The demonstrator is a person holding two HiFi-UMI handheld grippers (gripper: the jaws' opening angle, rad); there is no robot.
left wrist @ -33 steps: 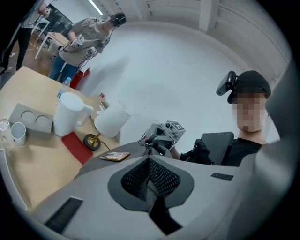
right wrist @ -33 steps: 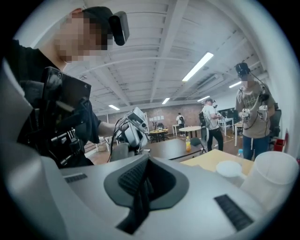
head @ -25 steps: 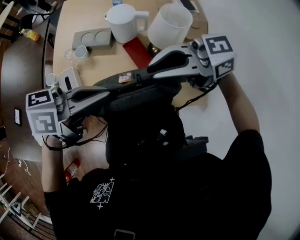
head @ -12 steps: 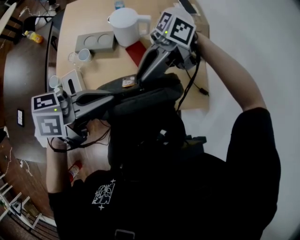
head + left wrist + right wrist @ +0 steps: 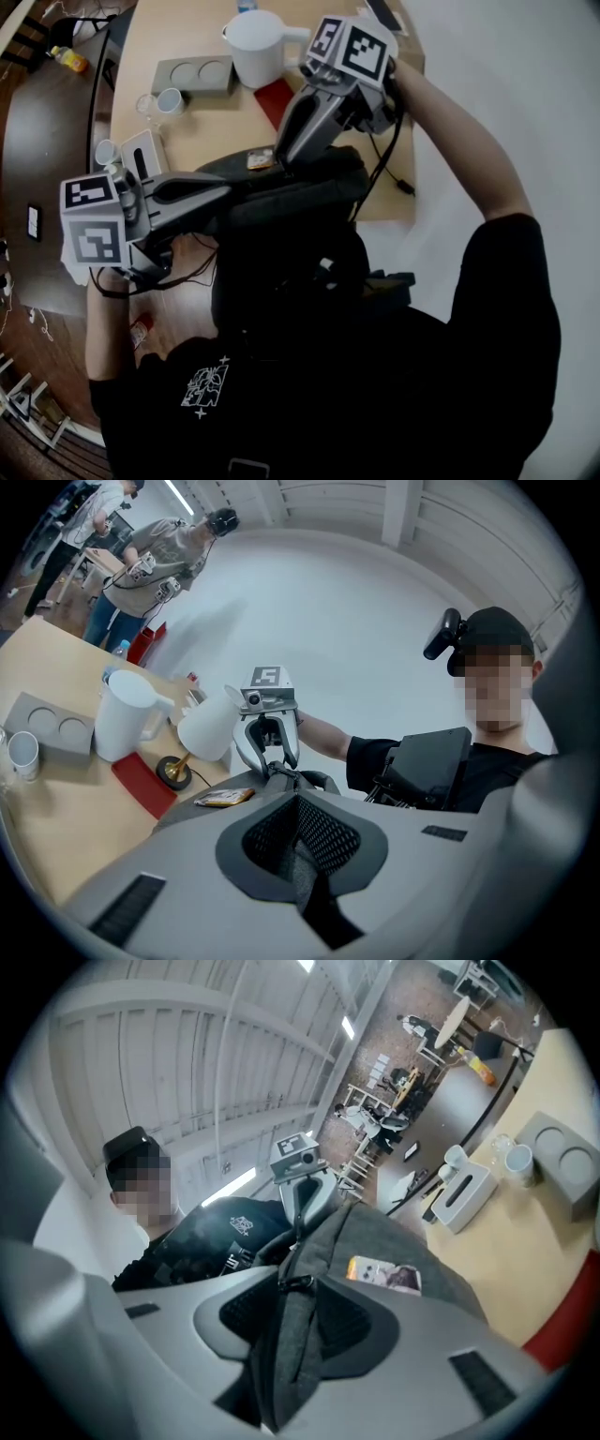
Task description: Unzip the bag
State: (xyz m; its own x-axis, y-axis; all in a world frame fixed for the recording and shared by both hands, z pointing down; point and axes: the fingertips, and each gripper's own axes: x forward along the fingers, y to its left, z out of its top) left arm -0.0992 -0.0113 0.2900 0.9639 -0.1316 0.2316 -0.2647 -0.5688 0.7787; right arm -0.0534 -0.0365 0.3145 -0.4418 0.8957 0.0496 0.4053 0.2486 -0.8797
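Head view: grey bag lies at the near edge of the desk, right in front of the person; white jug by the far edge. Left gripper meets the bag's left end, right gripper its top.

Left gripper view: jaws clamped tight on a fold of bag fabric.

Right gripper view: jaws spread wide (pads not pressing), w/ the bag's seam & zipper pull btw them.
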